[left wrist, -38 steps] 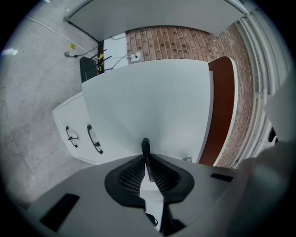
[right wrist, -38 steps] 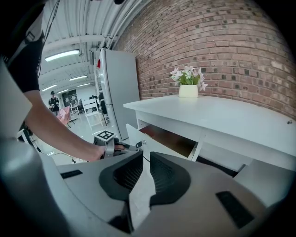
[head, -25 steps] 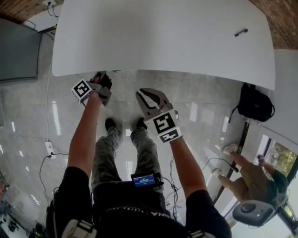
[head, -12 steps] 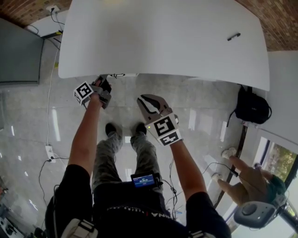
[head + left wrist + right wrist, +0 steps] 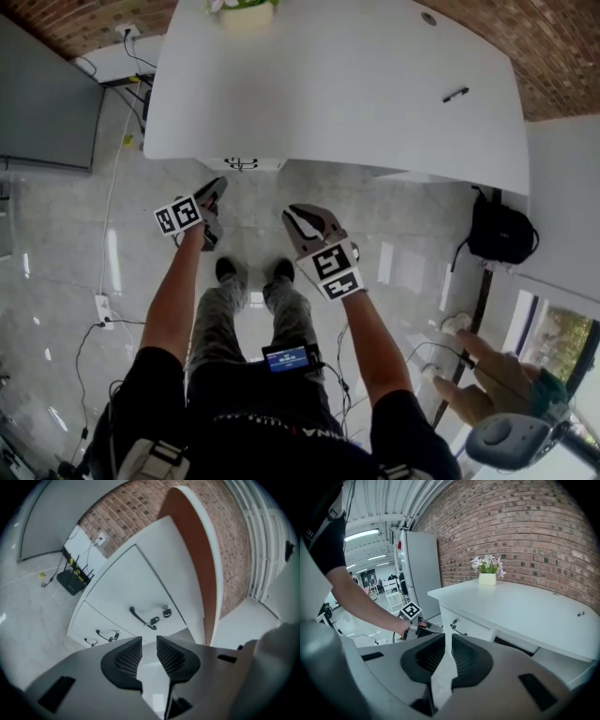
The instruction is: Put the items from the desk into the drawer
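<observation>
My left gripper (image 5: 214, 187) sits left of centre in the head view, just below the drawer (image 5: 241, 164) under the desk's (image 5: 328, 84) near edge. Its jaws have just been opening and now stand wide, with only the white drawer fronts showing through the gap. My right gripper (image 5: 300, 217) is at centre frame over the floor, its jaws a narrow slit apart, and I can make out nothing held between them. I can't tell whether the drawer is out or shut.

The nearest thing to fetch is the small dark item (image 5: 456, 94) at the upper right of the head view. It lies flat on the bare desk top, well apart from both grippers, with the right one nearer. It looks slim and pen-like, so I'd expect it to be light and stiff and liable to roll or skid. I'd close across the middle of its length, jaws square to it.

The flower pot (image 5: 246, 9) is at the top edge, on the far side of the desk. I judge it light but top-heavy. I'd grip the pot body, never the blooms
</observation>
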Available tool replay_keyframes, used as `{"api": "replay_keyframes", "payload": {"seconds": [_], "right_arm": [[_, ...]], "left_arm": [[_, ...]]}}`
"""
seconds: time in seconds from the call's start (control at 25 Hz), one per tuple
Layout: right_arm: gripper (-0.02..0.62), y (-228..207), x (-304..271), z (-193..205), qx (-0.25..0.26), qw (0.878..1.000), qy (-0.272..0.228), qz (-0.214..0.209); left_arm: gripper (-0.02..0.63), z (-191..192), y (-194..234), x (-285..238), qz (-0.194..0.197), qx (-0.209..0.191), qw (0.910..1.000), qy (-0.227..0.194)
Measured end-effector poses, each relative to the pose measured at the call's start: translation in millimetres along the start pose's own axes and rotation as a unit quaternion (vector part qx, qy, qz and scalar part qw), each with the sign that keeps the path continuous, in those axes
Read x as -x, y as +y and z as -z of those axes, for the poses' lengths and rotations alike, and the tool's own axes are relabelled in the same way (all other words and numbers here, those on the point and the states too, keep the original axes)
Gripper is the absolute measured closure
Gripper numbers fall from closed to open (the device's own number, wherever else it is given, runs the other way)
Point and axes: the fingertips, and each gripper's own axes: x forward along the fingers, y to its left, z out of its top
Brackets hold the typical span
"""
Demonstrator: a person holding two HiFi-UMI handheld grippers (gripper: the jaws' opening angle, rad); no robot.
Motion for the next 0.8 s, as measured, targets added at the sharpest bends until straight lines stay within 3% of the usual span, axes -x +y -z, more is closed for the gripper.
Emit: {"api": "replay_keyframes", "payload": {"seconds": [0.16, 0.32, 0.6, 0.8], "right_arm": [[0.543, 13, 23, -23, 0.008, 1.0, 0.0, -0.001], [0.543, 24, 56, -52, 0.013, 1.0, 0.001, -0.004], [0.543, 35, 119, -102, 0.017, 1.0, -0.016, 0.014], [0.543, 36, 159, -116, 0.011, 0.999, -0.037, 0.036]], "left_arm": [[0.537, 0, -59, 36, 0.01, -0.121, 0.9921, 0.03], [0.558, -24, -135, 75, 0.017, -0.232, 0.9723, 0.019], [0.586, -61, -250, 147, 0.016, -0.388, 0.9214, -0.01], [0.595, -58, -300, 176, 0.01, -0.472, 0.8812, -0.015]]}}
